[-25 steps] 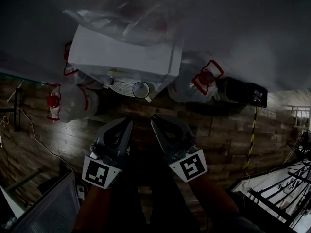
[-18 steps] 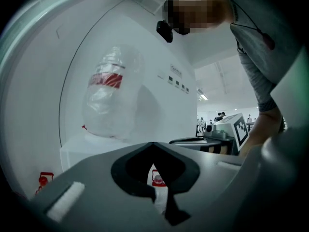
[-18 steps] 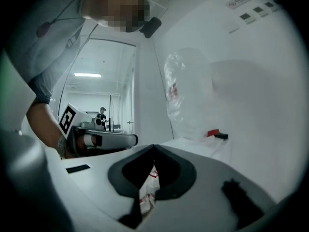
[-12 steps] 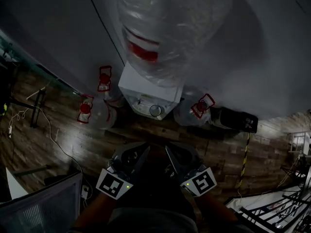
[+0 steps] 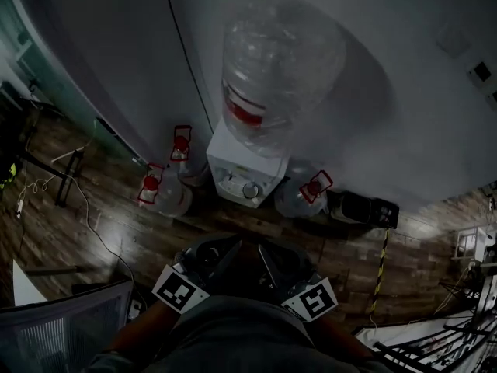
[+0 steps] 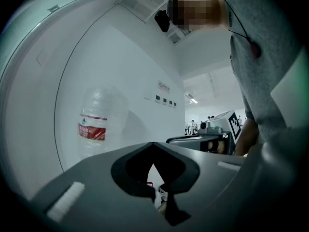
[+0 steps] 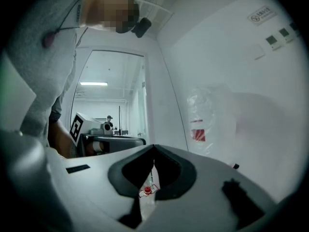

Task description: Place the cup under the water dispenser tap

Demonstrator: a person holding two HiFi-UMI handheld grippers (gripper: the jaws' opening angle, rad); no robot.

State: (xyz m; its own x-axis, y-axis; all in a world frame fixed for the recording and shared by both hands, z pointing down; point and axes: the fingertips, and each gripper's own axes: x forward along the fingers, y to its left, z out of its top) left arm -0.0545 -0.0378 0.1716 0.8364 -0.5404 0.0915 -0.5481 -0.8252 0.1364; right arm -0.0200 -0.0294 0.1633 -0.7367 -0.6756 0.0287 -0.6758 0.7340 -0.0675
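Note:
The white water dispenser (image 5: pixel 242 169) stands against the wall with a big clear bottle (image 5: pixel 278 76) on top. A small round cup (image 5: pixel 251 190) sits on its front ledge under the taps. My left gripper (image 5: pixel 211 256) and right gripper (image 5: pixel 273 261) are close to my body, well short of the dispenser, both shut with nothing between the jaws. In the left gripper view the jaws (image 6: pixel 153 145) meet at the tips, with the bottle (image 6: pixel 99 122) beyond. The right gripper (image 7: pixel 154 147) looks the same, with the bottle (image 7: pixel 208 122) to its right.
Spare water bottles with red caps lie on the wooden floor left (image 5: pixel 165 196) and right (image 5: pixel 304 195) of the dispenser. A black box (image 5: pixel 363 209) sits by the wall at the right. A chair back (image 5: pixel 62 332) is at the lower left, metal racks (image 5: pixel 466 332) at the lower right.
Both grippers have pulled back from the dispenser and now show low in the head view. The dispenser and cup look smaller and farther away, and the whole bottle has come into view.

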